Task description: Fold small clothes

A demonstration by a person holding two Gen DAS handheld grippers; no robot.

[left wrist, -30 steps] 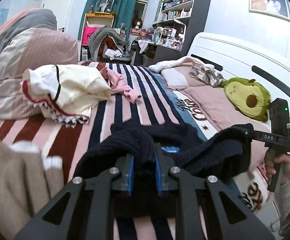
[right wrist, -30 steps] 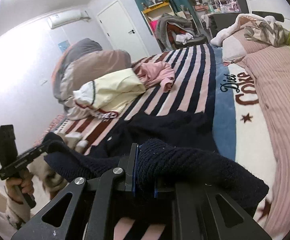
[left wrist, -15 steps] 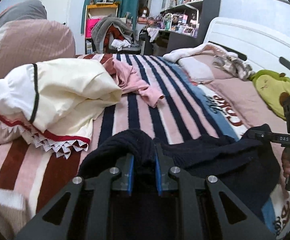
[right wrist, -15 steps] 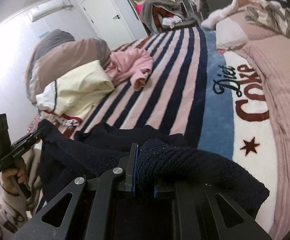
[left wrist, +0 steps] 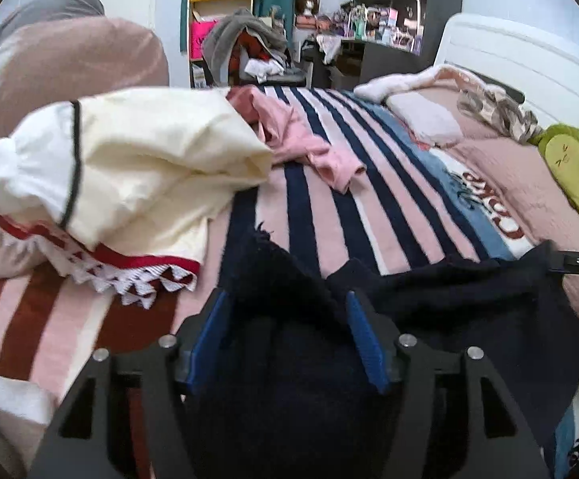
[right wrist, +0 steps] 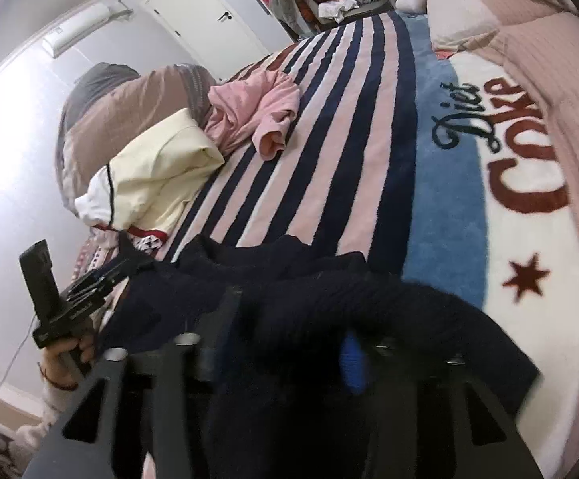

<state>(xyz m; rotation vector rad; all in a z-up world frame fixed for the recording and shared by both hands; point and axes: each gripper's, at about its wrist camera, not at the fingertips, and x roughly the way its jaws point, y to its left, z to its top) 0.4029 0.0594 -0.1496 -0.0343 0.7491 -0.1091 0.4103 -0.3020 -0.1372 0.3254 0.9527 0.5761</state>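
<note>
Striped blanket [left wrist: 321, 215] under navy knit [left wrist: 449, 299]; left tool [left wrist: 287, 331] & right tool [right wrist: 285, 343] just opened, knit lying loose between pads.

A lived-in home bedroom: striped bed blanket [left wrist: 369, 199], probably cluttered shelves [left wrist: 385, 8], white door [right wrist: 205, 24].

Beyond the navy sweater [left wrist: 449, 303], the striped blanket [left wrist: 373, 207] lies bare; left of the sweater a cream garment [left wrist: 149, 159] and pink top [left wrist: 301, 135] crowd the way.

Both tongs [left wrist: 285, 331] [right wrist: 281, 343] just opened, angled downward.
</note>
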